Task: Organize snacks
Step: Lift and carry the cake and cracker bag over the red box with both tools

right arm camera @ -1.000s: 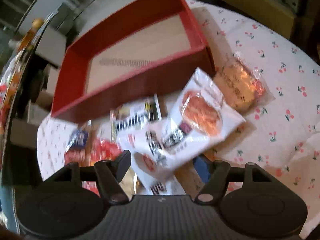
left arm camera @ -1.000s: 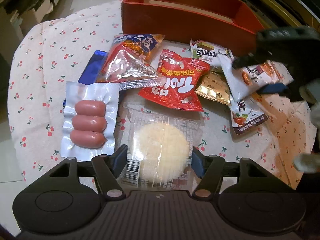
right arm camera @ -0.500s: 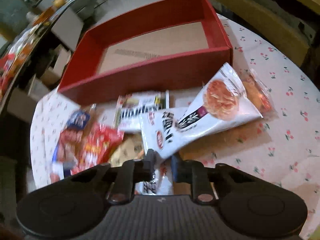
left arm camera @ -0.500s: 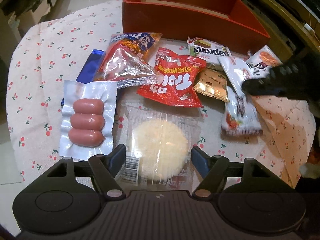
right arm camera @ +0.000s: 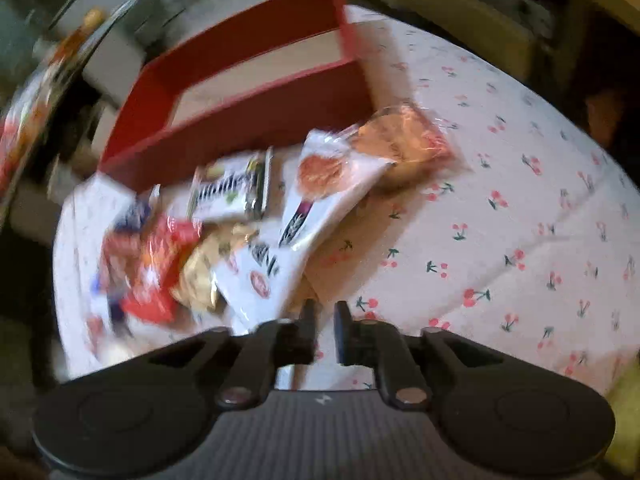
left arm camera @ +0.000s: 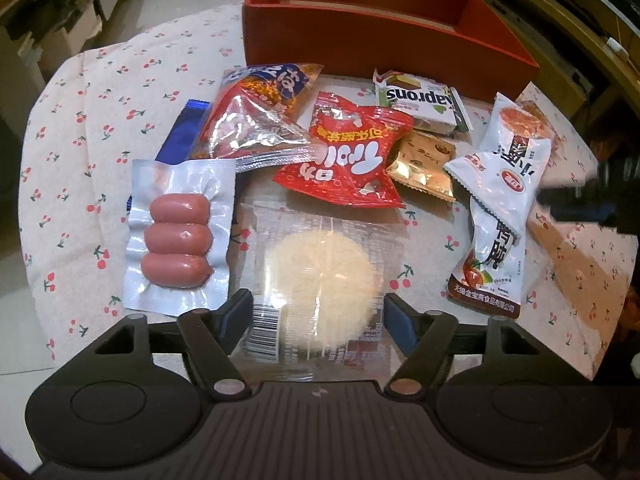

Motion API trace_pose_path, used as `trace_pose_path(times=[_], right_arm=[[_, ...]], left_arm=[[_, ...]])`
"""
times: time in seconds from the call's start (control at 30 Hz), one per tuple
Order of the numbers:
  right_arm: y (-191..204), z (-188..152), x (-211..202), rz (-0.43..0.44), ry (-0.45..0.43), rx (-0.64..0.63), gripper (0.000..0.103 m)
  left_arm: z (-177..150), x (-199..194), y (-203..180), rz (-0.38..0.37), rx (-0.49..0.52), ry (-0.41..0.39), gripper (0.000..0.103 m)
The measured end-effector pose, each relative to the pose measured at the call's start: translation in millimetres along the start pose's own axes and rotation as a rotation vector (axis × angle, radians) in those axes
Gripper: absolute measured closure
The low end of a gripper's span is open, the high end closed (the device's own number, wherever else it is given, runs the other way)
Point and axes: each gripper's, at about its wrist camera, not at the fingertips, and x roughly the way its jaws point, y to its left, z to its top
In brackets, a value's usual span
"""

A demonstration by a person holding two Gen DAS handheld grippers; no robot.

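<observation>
Left tongs (left arm camera: pixel 318 314): jaws opening, standing wide on either side of the clear-wrapped rice cake (left arm camera: pixel 320 292); pads just beside the wrapper edges, not pressing. Cake lies flat on the table (left arm camera: pixel 80 120) at 6 o'clock of the left view, barcode end nearest the camera.

Right tongs (right arm camera: pixel 322 320): jaws opening from a narrow gap, nothing between them, only cherry-print cloth (right arm camera: pixel 520 200) below. Right view is motion-blurred.

Snack spread, left view:
- Sausage pack (left arm camera: pixel 178 236), three links in vacuum film, at 9 o'clock of the cake, its edge just beside the left pad.
- Blue packet (left arm camera: pixel 182 128) under the sausage pack's far edge.
- Red-and-blue foil bag (left arm camera: pixel 256 120) at 11 o'clock, overlapping the blue packet.
- Red pouch (left arm camera: pixel 352 160) at 12 o'clock, its near edge touching the cake wrapper.
- Gold sachet (left arm camera: pixel 424 164) tucked beside the red pouch, at 1 o'clock.
- Green wafer pack (left arm camera: pixel 416 100) beyond the sachet, close to the box.
- Two white packets (left arm camera: pixel 508 168) at 2 o'clock, stacked crosswise, a third white-and-brown one (left arm camera: pixel 492 264) trailing below them.
- Orange cracker bag (right arm camera: pixel 400 140) under the far white packet, clearer in the right view.

Red box (left arm camera: pixel 380 40) stands at 12 o'clock behind the pile, open-topped; inside hidden from the left view, bare pale floor in the right view. The whole pile lies between both tongs and the box.
</observation>
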Motion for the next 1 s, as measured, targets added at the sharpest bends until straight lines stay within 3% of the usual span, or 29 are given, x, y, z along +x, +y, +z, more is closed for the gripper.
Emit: trace_pose_path(times=[0.03,0.1,0.17,0.27,0.33,0.43,0.47,0.6,0.77,1.0], right_arm=[[3,2,-3,0.01,-0.024,0.026,0.058],[16,6,-6,0.006,-0.079,0.044,0.025],[31,10,0,-0.03,-0.111,0.04,0.02],[61,14,25,-0.136,-0.091,-0.018,0.02],[70,12,45,-0.188,-0.072,-0.049,0.024],[70,6,52,-0.256,-0.092,-0.137,0.05],[69,6,49,-0.266,-0.078,-0.176,0.064],[34,6,25,-0.171,-0.034,-0.163,0.082],[6,-3,0,-0.145,-0.04,-0.176,0.085],[9,-5,-19,-0.027,-0.094,-0.178,0.085]], left_arm=[[0,1,-1,-0.001,0.002,0.001,0.024],[0,1,-1,-0.003,0.002,0.001,0.023],[1,1,0,-0.007,-0.006,-0.001,0.022],[2,3,1,-0.017,-0.016,-0.001,0.019],[2,3,1,-0.019,-0.017,-0.002,0.019],[0,1,1,-0.016,-0.008,0.0,0.019],[-1,1,2,-0.018,-0.01,0.009,0.019],[-2,-1,5,-0.025,-0.023,0.013,0.02],[-3,-2,5,-0.011,-0.034,0.01,0.022],[2,-9,15,-0.023,-0.143,-0.013,0.033]])
